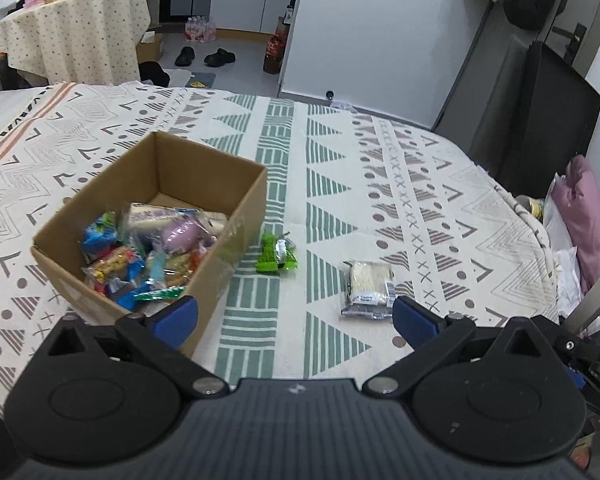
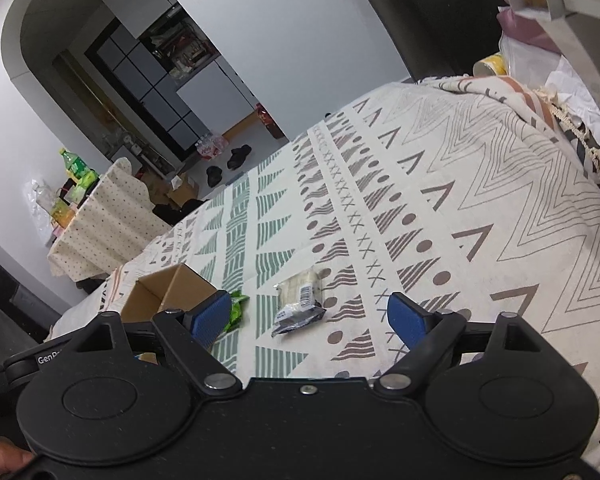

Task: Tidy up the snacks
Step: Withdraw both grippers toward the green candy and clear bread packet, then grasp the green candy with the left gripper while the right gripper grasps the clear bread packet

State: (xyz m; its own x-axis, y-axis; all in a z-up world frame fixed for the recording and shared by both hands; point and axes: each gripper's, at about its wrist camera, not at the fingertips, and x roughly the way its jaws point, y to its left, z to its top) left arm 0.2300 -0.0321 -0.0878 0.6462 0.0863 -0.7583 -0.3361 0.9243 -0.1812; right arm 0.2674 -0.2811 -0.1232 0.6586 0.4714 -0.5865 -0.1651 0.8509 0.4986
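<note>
I hold both of my tools above a bed covered in a cream cloth printed with green and brown triangles, crosses and zigzags [image 1: 380,184], and I place everything here by the open brown cardboard box [image 1: 204,184] that sits on that cloth.

My left gripper [image 1: 296,316] has its two blue-padded fingers [image 1: 180,314] spread wide with nothing between them; the left pad overlaps the box's near corner in the left wrist view, though I cannot tell whether it touches the cardboard. My right gripper [image 2: 316,316] also stands wide open and empty, hovering over the cloth to the right of the box.

Inside the box lies a heap of small wrapped snacks [image 1: 148,252] in blue, red, orange, green and pale lilac wrappers (too jumbled for me to tell each apart), filling the near half while the far half shows bare cardboard floor.

Just outside the box's right wall lies a small bright green packet [image 1: 276,254], flat on the cloth and close to the cardboard without clearly touching it. Farther right of the box, well apart from the green packet, lies a clear-wrapped pack of pale crackers with a dark end [image 1: 370,288], also flat on the cloth. In the right wrist view that cracker pack [image 2: 300,304] sits between my right fingers' line of sight, beyond the pads, not clasped.
</note>
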